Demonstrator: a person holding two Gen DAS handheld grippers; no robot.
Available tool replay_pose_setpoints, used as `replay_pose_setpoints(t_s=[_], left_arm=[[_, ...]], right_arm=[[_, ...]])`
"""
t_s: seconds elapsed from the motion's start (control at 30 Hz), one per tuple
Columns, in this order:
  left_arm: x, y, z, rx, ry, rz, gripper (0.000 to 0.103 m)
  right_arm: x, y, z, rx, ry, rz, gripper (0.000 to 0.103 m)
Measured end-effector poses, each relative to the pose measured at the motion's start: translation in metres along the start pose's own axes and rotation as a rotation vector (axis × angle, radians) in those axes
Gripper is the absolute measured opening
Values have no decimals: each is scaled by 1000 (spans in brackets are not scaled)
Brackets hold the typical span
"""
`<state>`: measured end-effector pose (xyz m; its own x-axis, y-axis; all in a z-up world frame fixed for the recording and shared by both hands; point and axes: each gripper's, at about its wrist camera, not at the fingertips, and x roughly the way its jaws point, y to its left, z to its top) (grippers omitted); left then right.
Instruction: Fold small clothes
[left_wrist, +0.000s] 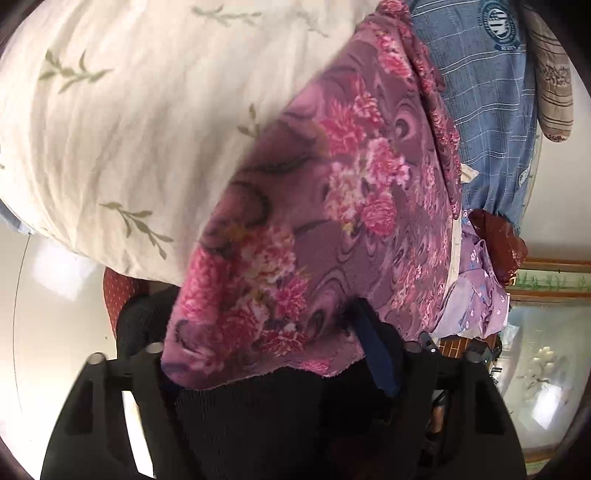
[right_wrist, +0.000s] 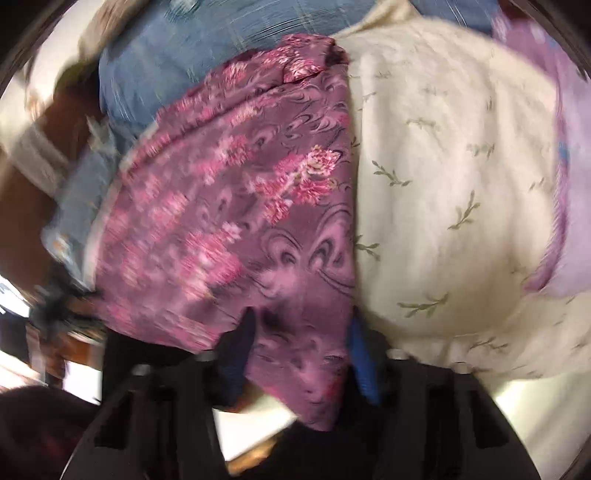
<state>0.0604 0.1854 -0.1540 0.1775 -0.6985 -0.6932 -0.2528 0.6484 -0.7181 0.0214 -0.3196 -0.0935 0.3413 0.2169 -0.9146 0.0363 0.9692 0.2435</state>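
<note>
The purple floral cloth (left_wrist: 325, 206) is the garment in hand; it lies across the heap of laundry, filling the middle of both views, its near edge drooping toward each camera. In the left wrist view that edge drapes over the left gripper (left_wrist: 269, 373) at 6 o'clock, covering one finger; only the blue pad (left_wrist: 376, 354) shows beside the hem, so whether this claw is clamped on the cloth or standing apart under it I cannot tell. In the right wrist view the right gripper (right_wrist: 299, 354) sits at 6 o'clock with a fold of the same cloth between its two fingers, apparently nipped, though blur leaves the contact uncertain. Taking one edge from two points is probably meant to keep it spread for a fold. At 10 o'clock in the left view, and 3 o'clock in the right, lies a cream leaf-print cloth (left_wrist: 147, 122) partly under the purple one. A blue checked garment (left_wrist: 480, 110) lies at 1 o'clock, a lilac cloth (left_wrist: 476, 291) at 4 o'clock, just beside.
</note>
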Motion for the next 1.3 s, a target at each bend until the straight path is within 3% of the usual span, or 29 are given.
replay_pose_setpoints(t_s=[0.03, 0.07, 0.1, 0.13, 0.33, 0.5, 0.57, 0.6, 0.63, 0.67, 0.7, 0.73, 0.77, 0.8, 0.9, 1.07, 1.3], left_arm=[[-2, -3, -1, 7, -3, -5, 42], [-5, -6, -1, 14, -6, -7, 27], [-8, -10, -2, 19, -10, -14, 13], [-12, -13, -3, 26, -15, -24, 9], [-35, -59, -11, 144, -95, -32, 8], [-29, -70, 0, 170, -96, -11, 8], [-23, -65, 2, 163, -88, 3, 9], [-19, -62, 4, 158, -83, 17, 13], [-13, -58, 7, 140, -73, 27, 17], [-8, -54, 9, 115, -65, 26, 23], [-6, -50, 10, 89, -61, 16, 23], [-5, -46, 11, 68, -62, -1, 23], [-4, -44, 11, 55, -61, -5, 19], [-6, -46, 11, 61, -68, 0, 8], [-20, -60, 6, 116, -99, -5, 7], [-49, -102, 14, 189, -175, -98, 7], [-56, -168, 91, 237, -240, -146, 7]], right_arm=[[-1, 3, -1, -29, -5, -38, 17], [-2, 3, -2, -39, -9, -46, 9], [-5, -1, -3, -18, -10, 2, 3], [-8, -7, -3, 23, -13, 47, 3], [-17, -32, -6, 216, -46, 315, 3], [4, -44, -6, 281, 42, 319, 10], [7, -43, -8, 279, 54, 317, 22], [9, -40, -8, 268, 58, 313, 37], [10, -37, -9, 248, 59, 316, 38], [10, -32, -9, 223, 50, 306, 38], [10, -28, -8, 196, 47, 286, 30], [9, -22, -6, 148, 43, 243, 7], [8, -20, -6, 130, 42, 227, 5], [5, -22, -7, 141, 41, 240, 5], [-7, -32, -5, 217, 18, 332, 4], [-31, -47, 14, 346, -75, 562, 4], [-16, -49, 81, 466, -139, 759, 4]])
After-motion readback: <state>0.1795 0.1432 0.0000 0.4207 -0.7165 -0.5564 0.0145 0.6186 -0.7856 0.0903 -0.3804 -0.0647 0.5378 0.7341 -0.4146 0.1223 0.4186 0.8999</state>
